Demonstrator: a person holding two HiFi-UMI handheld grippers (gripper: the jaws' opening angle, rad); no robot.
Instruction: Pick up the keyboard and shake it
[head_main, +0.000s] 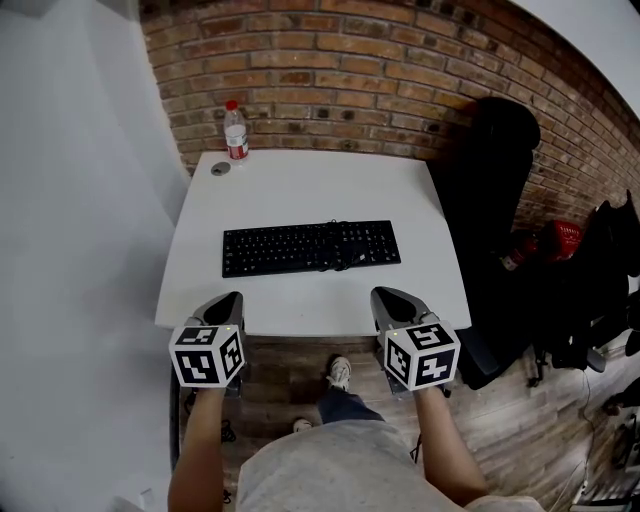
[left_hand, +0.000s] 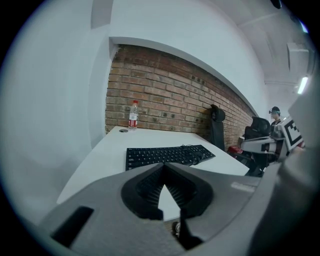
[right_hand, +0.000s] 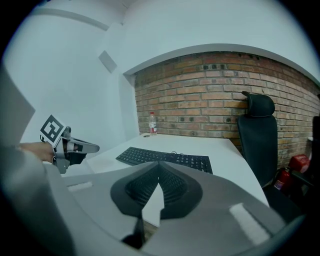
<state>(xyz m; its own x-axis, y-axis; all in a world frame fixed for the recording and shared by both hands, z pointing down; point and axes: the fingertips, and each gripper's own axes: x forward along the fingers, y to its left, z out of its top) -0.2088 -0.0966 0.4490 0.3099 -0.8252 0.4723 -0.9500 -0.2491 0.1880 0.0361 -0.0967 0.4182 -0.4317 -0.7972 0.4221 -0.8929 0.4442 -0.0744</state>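
The black keyboard (head_main: 311, 247) is seen lying flat on the white table (head_main: 300, 185) at the centre of the frame, touched by neither tool. The left tool (head_main: 230, 298) and the right tool (head_main: 384, 294) are held at the table's near edge, lower in the frame, each with jaws closed together on nothing. A bottle (head_main: 235, 131) is seen standing at the table's upper-left corner.

a water bottle (head_main: 236, 131) stands at the far left corner of the white table (head_main: 320, 185), by a brick wall (head_main: 350, 60).
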